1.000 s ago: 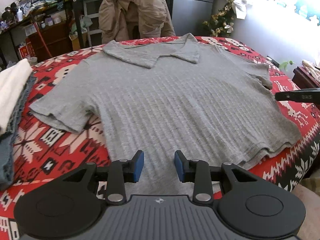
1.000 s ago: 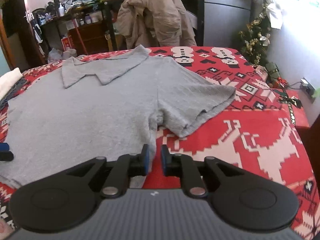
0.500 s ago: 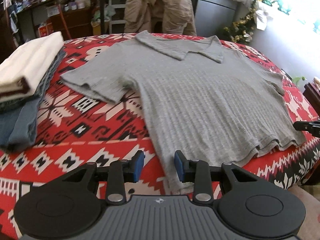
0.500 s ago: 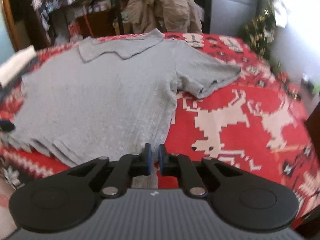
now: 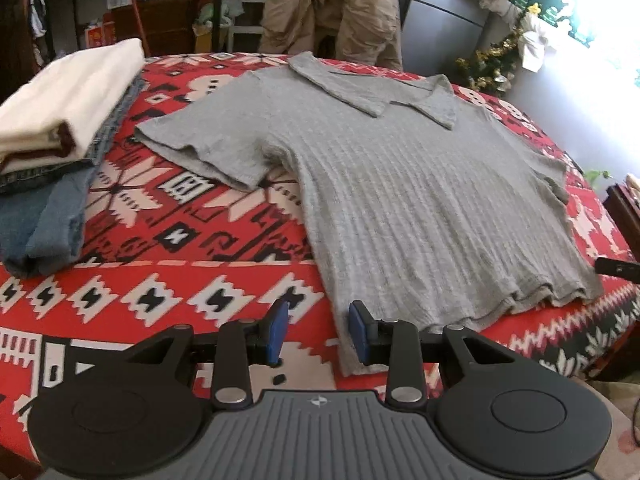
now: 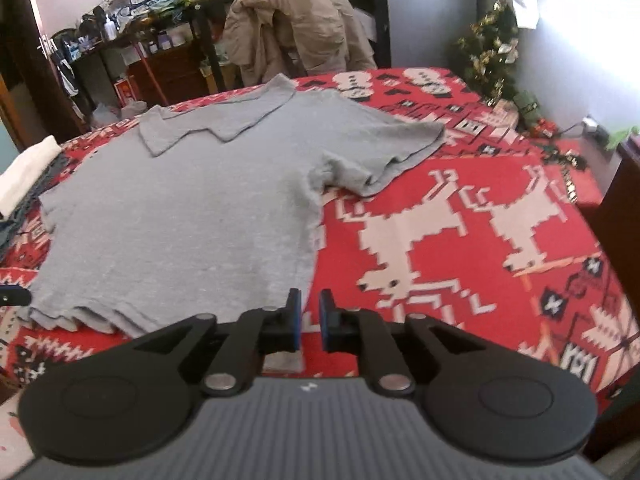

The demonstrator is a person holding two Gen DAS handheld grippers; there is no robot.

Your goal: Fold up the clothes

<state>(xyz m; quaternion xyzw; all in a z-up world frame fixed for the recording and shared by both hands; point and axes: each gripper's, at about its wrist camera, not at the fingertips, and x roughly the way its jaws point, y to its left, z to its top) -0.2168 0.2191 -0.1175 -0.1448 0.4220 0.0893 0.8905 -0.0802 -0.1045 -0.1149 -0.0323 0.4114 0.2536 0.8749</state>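
A grey ribbed polo shirt (image 5: pixel 420 200) lies flat, face up, on a red patterned blanket (image 5: pixel 180 248), collar at the far side, hem toward me. It also shows in the right wrist view (image 6: pixel 192 216). My left gripper (image 5: pixel 318 330) is open and empty, just off the hem's left corner. My right gripper (image 6: pixel 309 322) is open a little and empty, at the hem's right corner. The tip of the right gripper shows at the right edge of the left wrist view (image 5: pixel 616 268).
A stack of folded clothes, white on top of blue denim (image 5: pixel 60 120), lies at the left on the blanket. A chair with a tan jacket (image 5: pixel 332 12) stands behind the bed. Christmas decorations (image 6: pixel 492 52) and a wall are at the right.
Both grippers pulled back to the near edge, the left one moving left and the right one right. The right jaws opened slightly. The shirt has not moved.
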